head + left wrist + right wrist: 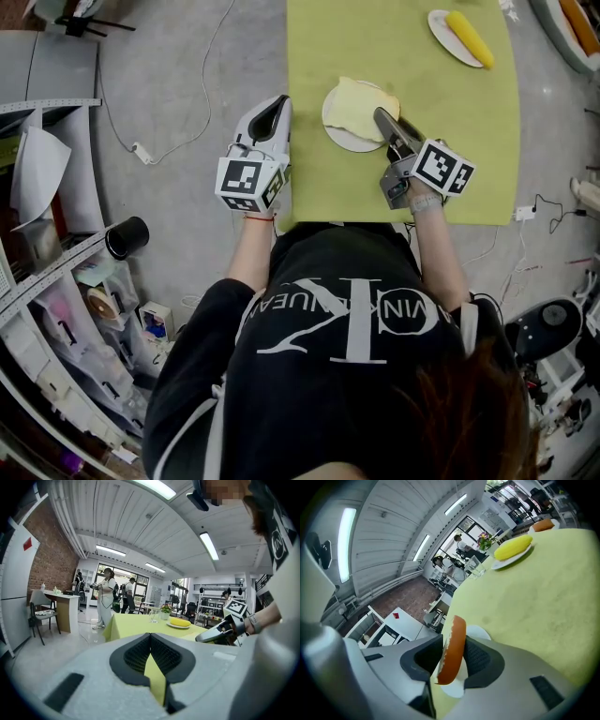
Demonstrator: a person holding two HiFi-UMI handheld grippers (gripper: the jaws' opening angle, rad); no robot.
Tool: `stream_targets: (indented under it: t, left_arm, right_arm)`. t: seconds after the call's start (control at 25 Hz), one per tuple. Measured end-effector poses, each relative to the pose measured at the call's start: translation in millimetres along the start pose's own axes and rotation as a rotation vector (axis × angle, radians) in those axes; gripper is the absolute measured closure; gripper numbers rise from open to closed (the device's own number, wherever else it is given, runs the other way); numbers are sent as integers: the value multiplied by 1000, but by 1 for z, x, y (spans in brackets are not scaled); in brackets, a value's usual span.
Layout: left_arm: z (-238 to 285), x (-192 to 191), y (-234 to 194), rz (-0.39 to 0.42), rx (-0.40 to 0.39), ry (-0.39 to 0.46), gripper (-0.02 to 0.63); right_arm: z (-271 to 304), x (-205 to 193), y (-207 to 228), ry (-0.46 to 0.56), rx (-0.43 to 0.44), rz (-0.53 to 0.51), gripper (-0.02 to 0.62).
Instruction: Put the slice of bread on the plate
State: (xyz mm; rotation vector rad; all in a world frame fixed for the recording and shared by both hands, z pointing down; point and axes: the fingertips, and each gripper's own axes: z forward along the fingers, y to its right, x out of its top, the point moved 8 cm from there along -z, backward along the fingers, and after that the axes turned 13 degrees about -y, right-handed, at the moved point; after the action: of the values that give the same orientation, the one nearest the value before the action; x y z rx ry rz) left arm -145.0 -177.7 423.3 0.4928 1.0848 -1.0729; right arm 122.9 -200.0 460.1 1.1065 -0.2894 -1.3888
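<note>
Left of the table, the left gripper waits, jaws together, holding nothing. The right gripper is at the plate, jaws pinching the near edge of the bread, which lies over the plate.

My feed shows an open lab-workshop hall, brick wall, long ceiling strip lights, metal shelving racks, cluttered parts shelves, cable trailing over grey floor, people standing near a desk, cloth-covered table.
</note>
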Motion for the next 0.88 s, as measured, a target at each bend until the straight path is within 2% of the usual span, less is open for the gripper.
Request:
stream_targets:
  t: [0.4,0.68,0.8,0.88]
  left_arm:
    - [-5,-2,-5,-12,20,2,597]
    - [-6,-3,-13,-22,24,7,597]
    - [-5,-3,-17,-25,21,6,597]
    - [0,-1,-21,-28,21,5,597]
  right_arm:
    - [2,4,-1,-51,-167,-181,432]
    - [5,5,-2,-72,-238,-281,408]
    - [10,6,-1,-111,-291,-333,344]
    - [16,10,2,-144,-310,-355,326]
